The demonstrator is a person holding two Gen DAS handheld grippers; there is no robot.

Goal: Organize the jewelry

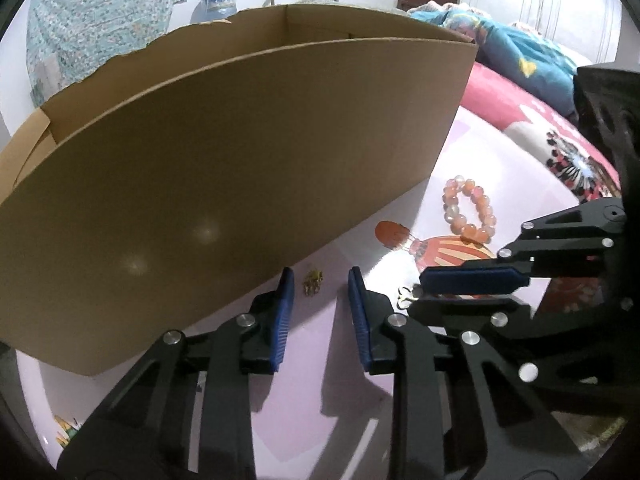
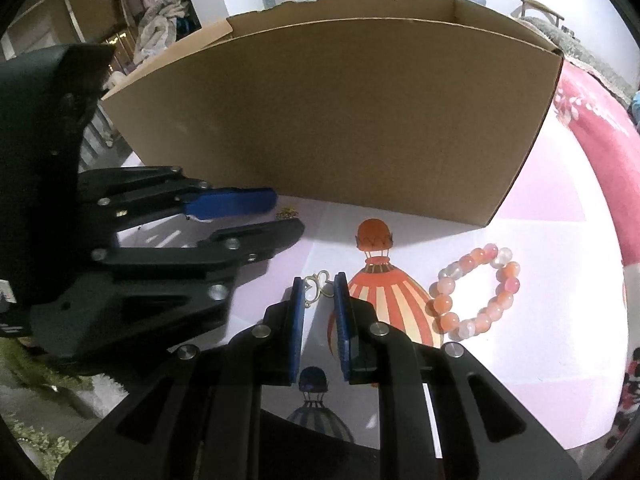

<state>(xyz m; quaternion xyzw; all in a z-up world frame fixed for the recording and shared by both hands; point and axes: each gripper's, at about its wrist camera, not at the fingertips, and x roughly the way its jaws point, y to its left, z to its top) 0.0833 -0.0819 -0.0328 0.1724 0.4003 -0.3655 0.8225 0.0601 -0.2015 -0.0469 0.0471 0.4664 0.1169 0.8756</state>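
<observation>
Left gripper (image 1: pixel 320 282) fingers narrowed around small gold earring (image 1: pixel 313 282), untouched, right gripper (image 2: pixel 318 288) fingers clamping gold ring (image 2: pixel 316 283), bead bracelet (image 2: pixel 476 292) beside cardboard box (image 2: pixel 340 120).

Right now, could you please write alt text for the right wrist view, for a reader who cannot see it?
The right hand-held gripper frames a thin gold ornament between its blue pads, on a pale sheet with a balloon print. The left hand-held gripper reaches toward a small gold piece by a cardboard box; a pink bead bracelet lies rightward.

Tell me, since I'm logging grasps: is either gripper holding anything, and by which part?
Right gripper pinches the gold earring by its lower part, loops sticking out. Left gripper holds nothing; a small gold piece lies between its fingers.
</observation>
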